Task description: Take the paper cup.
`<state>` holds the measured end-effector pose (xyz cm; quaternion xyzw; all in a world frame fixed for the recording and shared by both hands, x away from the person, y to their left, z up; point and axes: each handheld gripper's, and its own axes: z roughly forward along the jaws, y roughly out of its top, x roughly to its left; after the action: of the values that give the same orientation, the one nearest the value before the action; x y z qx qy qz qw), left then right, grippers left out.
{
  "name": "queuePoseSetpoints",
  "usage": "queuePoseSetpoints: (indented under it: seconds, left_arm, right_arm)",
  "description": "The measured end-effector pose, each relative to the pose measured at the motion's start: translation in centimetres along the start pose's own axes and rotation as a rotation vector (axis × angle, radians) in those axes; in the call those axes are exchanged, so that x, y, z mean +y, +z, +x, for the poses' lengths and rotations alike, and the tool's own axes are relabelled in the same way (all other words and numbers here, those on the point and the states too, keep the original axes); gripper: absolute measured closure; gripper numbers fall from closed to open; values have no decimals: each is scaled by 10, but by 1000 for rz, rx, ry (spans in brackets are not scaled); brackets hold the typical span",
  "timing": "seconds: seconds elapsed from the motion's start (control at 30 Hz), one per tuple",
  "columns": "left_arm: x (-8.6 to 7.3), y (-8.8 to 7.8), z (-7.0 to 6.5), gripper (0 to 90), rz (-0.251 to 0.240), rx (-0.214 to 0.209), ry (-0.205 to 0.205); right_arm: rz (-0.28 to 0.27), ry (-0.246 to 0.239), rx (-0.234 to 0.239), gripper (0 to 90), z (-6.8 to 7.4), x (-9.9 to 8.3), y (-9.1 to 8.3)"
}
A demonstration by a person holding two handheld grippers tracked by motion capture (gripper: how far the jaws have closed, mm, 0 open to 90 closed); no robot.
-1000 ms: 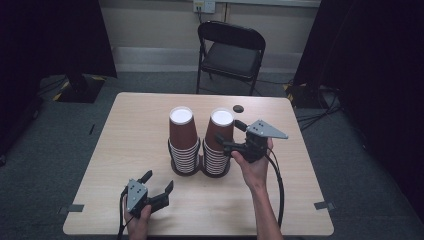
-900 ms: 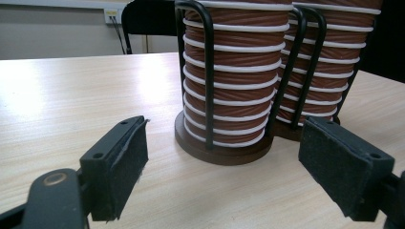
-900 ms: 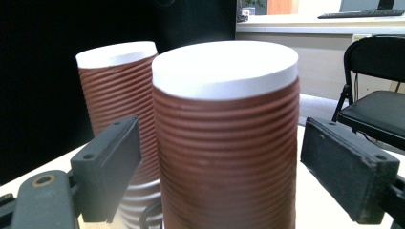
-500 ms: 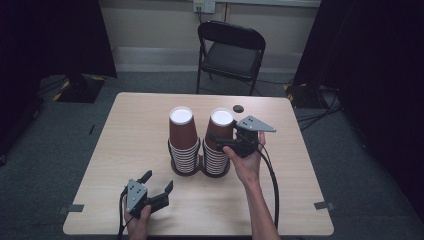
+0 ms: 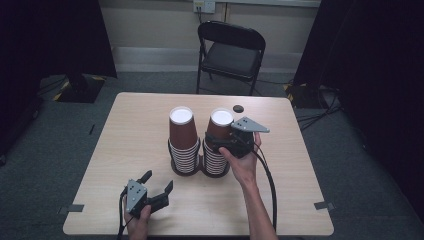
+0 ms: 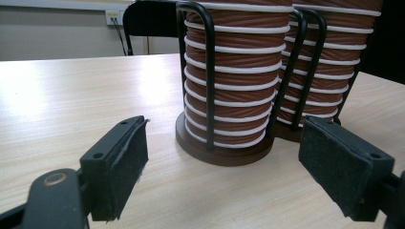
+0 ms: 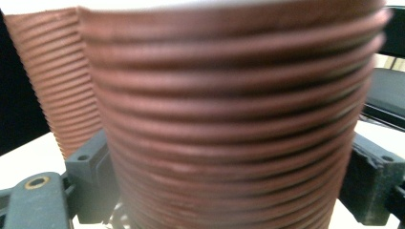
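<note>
Right hand-held gripper [image 5: 216, 140] up at the top cup [image 5: 220, 125] of the right-hand stack [image 5: 216, 157], jaws spread wide on either side of its ribbed brown wall and just been opening; cup sits between the pads, one pad [image 7: 93, 183] close against the left flank, the other standing just off the right flank, so no squeeze showing. Blurred and very close in the right gripper view, that cup [image 7: 229, 119], with the neighbouring top cup [image 7: 57, 76] just behind at the left. Seen from the high view: two stacks of brown cups, white rims, each in a dark wire holder on a round base, side by side and touching near the middle of the bench [image 5: 310, 190]; left-hand stack [image 5: 183, 150] topped by its own cup, white inside facing up. Left hand-held gripper [image 5: 159, 182] low at the near edge of the bench, well apart from the stacks, jaws wide, nothing between them, aimed toward the holders. In the left gripper view, both felt pads [image 6: 126, 167] flanking bare wood, the wire holder [image 6: 208, 71] and its round base [image 6: 222, 150] ahead. Small dark disc [image 5: 238, 108] lying on the far side of the bench, and a folding chair [image 5: 231, 52] beyond.
</note>
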<state>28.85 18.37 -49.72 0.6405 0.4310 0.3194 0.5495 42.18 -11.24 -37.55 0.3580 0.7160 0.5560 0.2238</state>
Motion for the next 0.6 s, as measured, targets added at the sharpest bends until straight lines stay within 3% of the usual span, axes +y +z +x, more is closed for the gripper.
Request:
queuePoseSetpoints:
  seconds: [0.6]
  left_arm:
    - [0,0,0,169,0,-1,1]
  right_arm:
    - [23,-10,-10,110,-1,-3,2]
